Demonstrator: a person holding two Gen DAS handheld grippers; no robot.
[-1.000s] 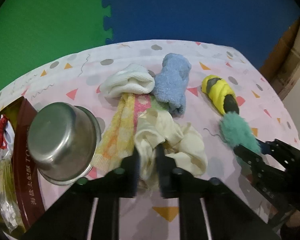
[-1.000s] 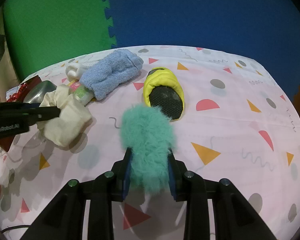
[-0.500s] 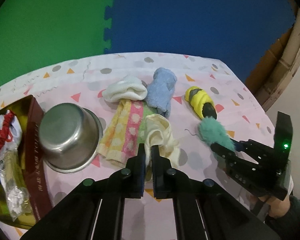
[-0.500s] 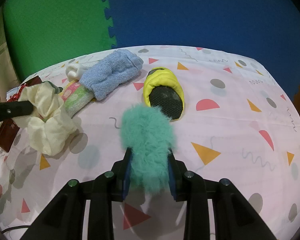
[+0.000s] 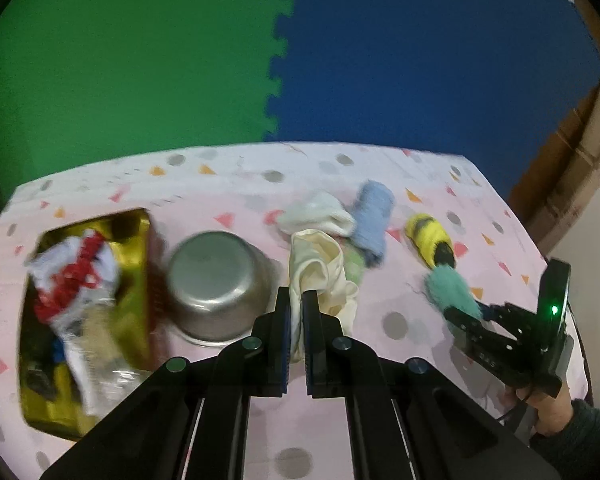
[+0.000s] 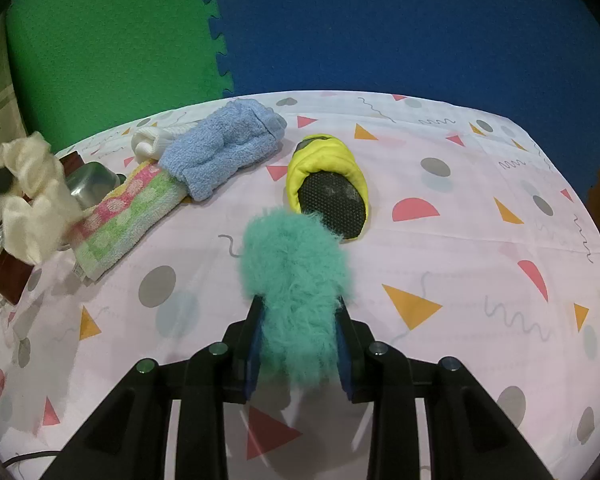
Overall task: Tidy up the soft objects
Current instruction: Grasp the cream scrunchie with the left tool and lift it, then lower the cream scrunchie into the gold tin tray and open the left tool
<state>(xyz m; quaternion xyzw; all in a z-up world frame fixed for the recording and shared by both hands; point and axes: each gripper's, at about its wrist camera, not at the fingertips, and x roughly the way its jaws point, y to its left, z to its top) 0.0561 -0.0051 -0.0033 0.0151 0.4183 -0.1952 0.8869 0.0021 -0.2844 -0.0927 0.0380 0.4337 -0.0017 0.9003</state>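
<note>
While most of the soft pile lies unsorted on the patterned bench (image 5: pixel 228 184), the gold box (image 5: pixel 140 248) of packets sits left of the left claw (image 5: pixel 296 320) and a steel bowl (image 5: pixel 216 280) just left of its tips. Beyond them lie a striped towel (image 6: pixel 120 224), a blue towel (image 5: pixel 372 216), a white cloth (image 5: pixel 320 216) and a yellow slipper (image 5: pixel 430 236). The left claw, clamped on a cream scrunchie (image 5: pixel 320 272), holds it clear of the bench; the right claw (image 6: pixel 298 344) pinches a teal fluffy piece (image 6: pixel 296 280). Sorting looks barely begun.
</note>
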